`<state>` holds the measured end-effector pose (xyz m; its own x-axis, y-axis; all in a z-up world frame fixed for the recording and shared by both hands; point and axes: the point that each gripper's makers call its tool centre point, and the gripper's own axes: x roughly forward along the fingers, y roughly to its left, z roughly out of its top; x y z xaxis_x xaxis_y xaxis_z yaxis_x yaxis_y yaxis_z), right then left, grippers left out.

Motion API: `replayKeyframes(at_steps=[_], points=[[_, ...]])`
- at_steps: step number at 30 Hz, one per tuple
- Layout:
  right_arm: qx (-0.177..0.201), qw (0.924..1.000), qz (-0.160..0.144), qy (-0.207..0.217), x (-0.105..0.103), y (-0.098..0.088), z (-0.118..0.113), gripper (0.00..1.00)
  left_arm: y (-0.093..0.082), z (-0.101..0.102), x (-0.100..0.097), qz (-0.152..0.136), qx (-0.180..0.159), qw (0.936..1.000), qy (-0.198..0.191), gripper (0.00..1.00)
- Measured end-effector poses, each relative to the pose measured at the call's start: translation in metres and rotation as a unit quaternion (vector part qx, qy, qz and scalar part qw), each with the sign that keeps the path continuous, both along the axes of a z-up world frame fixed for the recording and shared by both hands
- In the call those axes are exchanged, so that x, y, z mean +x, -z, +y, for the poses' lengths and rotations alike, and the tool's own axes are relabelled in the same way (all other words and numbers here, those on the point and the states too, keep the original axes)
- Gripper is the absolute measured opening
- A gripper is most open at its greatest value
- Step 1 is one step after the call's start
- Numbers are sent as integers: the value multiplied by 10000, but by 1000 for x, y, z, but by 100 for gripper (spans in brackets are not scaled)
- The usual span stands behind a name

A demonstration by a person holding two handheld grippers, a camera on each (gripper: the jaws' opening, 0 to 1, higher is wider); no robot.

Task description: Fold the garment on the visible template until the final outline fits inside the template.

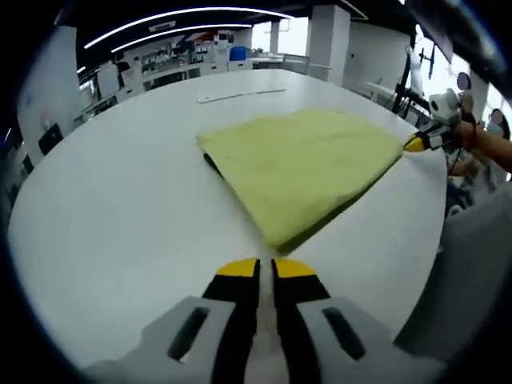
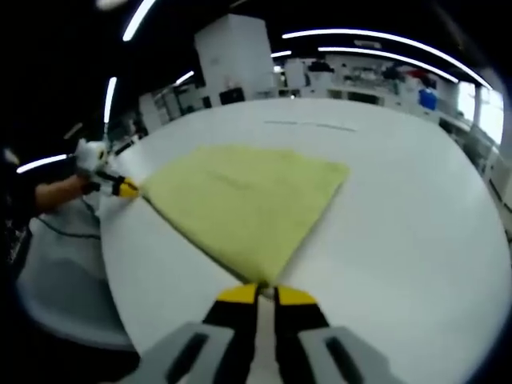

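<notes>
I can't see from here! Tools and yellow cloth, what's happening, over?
Left tool shut, just short of the folded yellow garment. Right tool shut at its near corner. White table bare around it.

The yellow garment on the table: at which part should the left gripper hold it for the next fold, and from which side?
Probably the near corner of the yellow garment, approached low from the table edge. It lies flat and folded, so only edges and corners offer a lip. The left gripper already points there.
</notes>
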<state>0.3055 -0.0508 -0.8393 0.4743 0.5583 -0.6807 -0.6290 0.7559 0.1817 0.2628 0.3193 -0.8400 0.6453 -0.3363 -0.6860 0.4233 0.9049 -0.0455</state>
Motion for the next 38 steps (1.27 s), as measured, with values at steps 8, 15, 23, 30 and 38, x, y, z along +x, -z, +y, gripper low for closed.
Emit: replayKeyframes(at_steps=[8, 15, 23, 30, 38], points=[[139, 9998, 50, 155, 0, -14, 5, 34, -17, 5, 1, -25, -269, 9988, -416, 37], [200, 9996, -202, 55, 0, -42, 17, 58, -40, 0, 4, -167, -416, 9976, -522, 62], [229, 9987, -452, -100, -7, -77, 30, 82, -61, -16, -4, -261, -412, 9984, -289, 77], [176, 9985, -492, -159, -20, -92, 33, 92, -69, -10, -7, -336, -266, 9989, -193, 86], [131, 9984, -536, -142, -31, -103, 34, 99, -71, -9, -16, -312, -250, 9989, -258, 93]])
